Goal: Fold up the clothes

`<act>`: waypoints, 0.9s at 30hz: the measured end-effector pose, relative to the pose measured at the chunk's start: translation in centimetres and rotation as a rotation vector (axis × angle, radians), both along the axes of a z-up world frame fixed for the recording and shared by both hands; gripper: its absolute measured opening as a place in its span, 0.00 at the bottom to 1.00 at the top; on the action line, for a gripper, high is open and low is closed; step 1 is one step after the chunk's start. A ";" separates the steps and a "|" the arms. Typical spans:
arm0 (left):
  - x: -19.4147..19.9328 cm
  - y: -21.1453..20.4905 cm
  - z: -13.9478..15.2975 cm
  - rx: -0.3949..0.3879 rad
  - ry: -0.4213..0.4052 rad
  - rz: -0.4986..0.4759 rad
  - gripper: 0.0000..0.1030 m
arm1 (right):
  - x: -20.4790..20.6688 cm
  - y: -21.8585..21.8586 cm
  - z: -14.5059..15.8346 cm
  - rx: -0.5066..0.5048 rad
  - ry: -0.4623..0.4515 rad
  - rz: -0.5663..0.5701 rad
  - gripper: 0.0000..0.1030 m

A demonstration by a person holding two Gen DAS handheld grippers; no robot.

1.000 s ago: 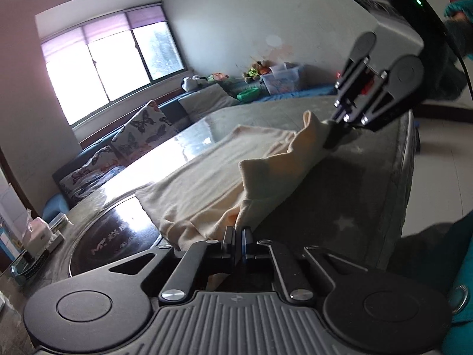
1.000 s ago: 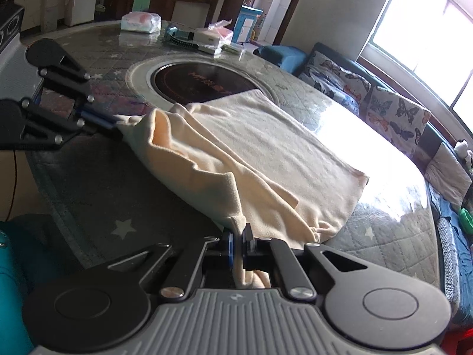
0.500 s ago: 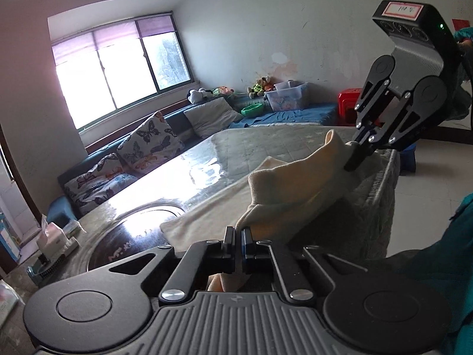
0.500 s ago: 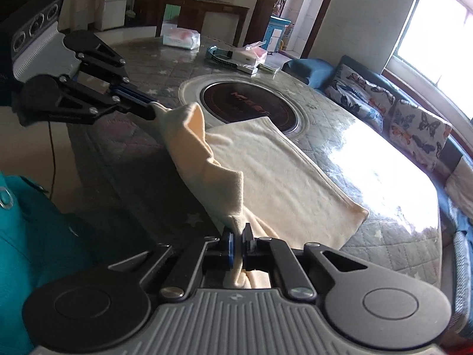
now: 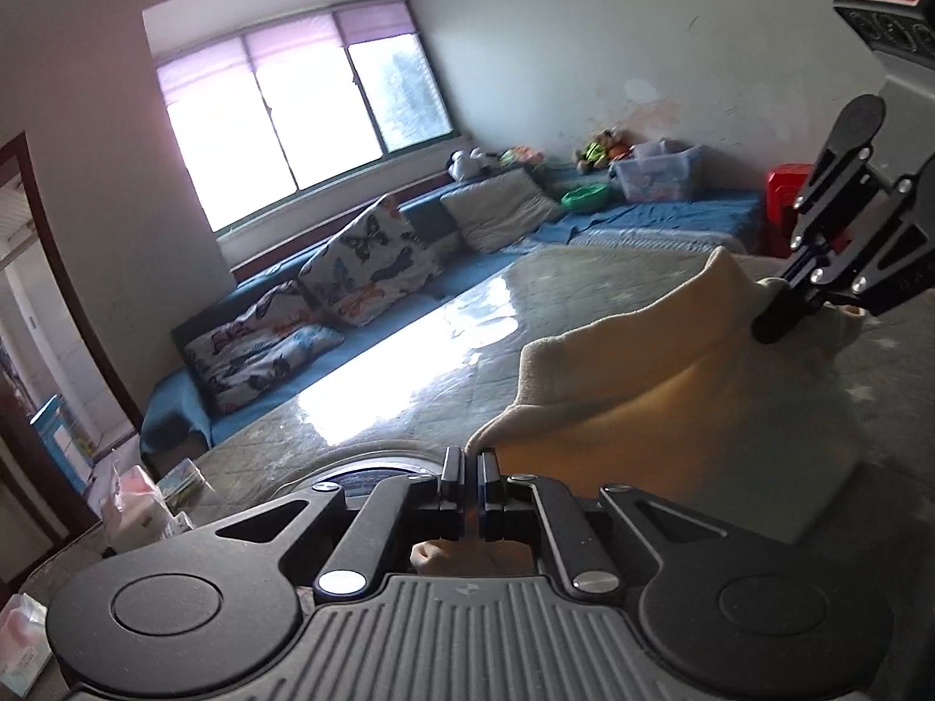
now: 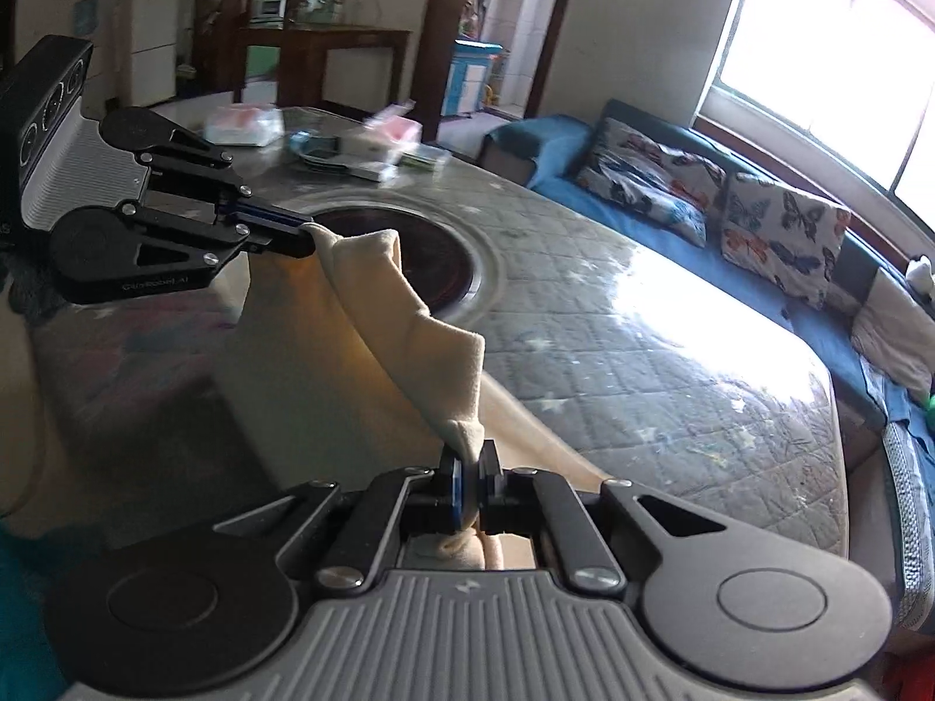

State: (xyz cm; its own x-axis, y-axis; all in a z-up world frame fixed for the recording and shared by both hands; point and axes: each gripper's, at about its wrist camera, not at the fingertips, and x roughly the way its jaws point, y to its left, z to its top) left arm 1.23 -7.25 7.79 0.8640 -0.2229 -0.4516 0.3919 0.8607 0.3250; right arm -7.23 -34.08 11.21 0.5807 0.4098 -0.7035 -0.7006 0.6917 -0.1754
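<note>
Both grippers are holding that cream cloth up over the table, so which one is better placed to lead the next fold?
Neither clearly. The left gripper and right gripper each pinch an end of the cream cloth, lifted between them above the table. The next move probably needs both together.

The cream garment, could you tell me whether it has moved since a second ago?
Yes. The cream garment has been lifted off the table toward its near edge; it now hangs between the left gripper and right gripper, uncovering the quilted top beside the dark round inset.

Cloth [image 6: 409, 315] hangs between both tongs above the table [image 6: 672, 362].
</note>
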 end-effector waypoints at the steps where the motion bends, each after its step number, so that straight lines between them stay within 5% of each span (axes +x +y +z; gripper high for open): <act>1: 1.2 -0.3 -0.4 0.003 0.009 0.012 0.04 | 1.0 0.0 -0.6 0.004 0.010 -0.018 0.04; 8: 7.1 -1.2 -4.5 -0.009 0.098 0.080 0.04 | 7.8 -0.3 -4.6 0.034 0.082 -0.143 0.04; 14: 8.2 -1.2 -6.3 0.003 0.145 0.121 0.10 | 10.6 -1.4 -7.0 0.115 0.132 -0.270 0.11; 20: 8.1 0.5 -5.1 -0.062 0.158 0.184 0.11 | 11.2 -3.1 -6.2 0.171 0.093 -0.373 0.13; 27: 4.0 -0.6 -2.7 -0.136 0.153 0.107 0.11 | 12.0 -1.0 -7.4 0.188 0.153 -0.337 0.13</act>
